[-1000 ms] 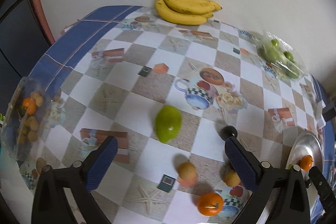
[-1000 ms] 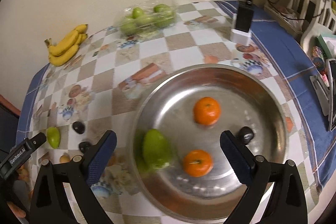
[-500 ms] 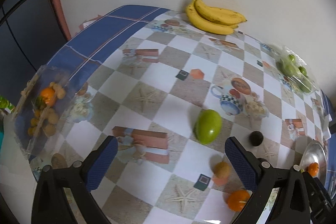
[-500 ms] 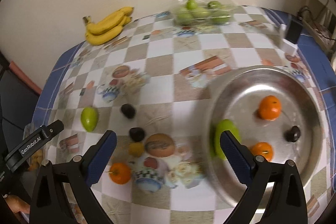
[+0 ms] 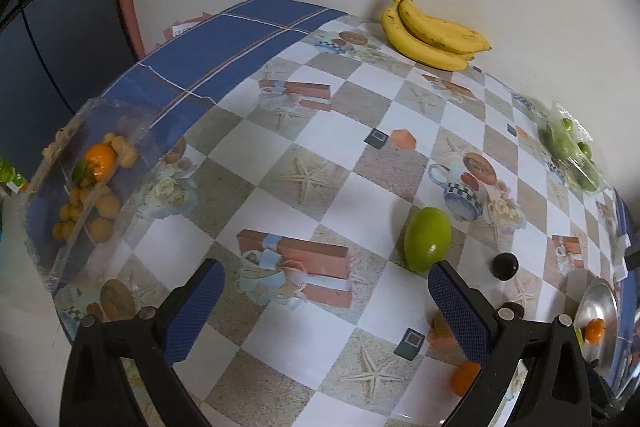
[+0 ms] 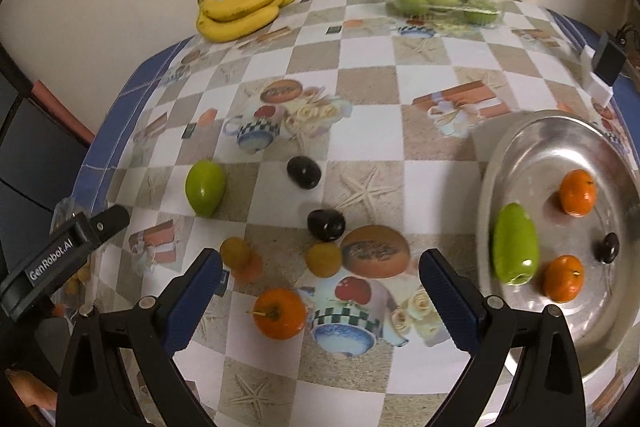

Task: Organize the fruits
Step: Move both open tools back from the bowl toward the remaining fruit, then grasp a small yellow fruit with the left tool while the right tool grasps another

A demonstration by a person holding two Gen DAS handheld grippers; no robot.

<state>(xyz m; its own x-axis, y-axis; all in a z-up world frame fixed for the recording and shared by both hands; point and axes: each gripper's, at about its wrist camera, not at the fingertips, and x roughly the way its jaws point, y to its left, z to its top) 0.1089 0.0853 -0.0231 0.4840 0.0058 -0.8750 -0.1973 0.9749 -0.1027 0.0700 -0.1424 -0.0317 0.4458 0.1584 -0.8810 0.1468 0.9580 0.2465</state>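
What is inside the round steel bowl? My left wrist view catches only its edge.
Observer: The round steel bowl holds four fruits: two small oranges, one green oval fruit and one dark round fruit.
Operator: How many dark fruits lie on the checked tablecloth?
Observer: Two dark fruits, close together near the middle.
Operator: Is the right gripper loaded?
Observer: No, it is open and empty.
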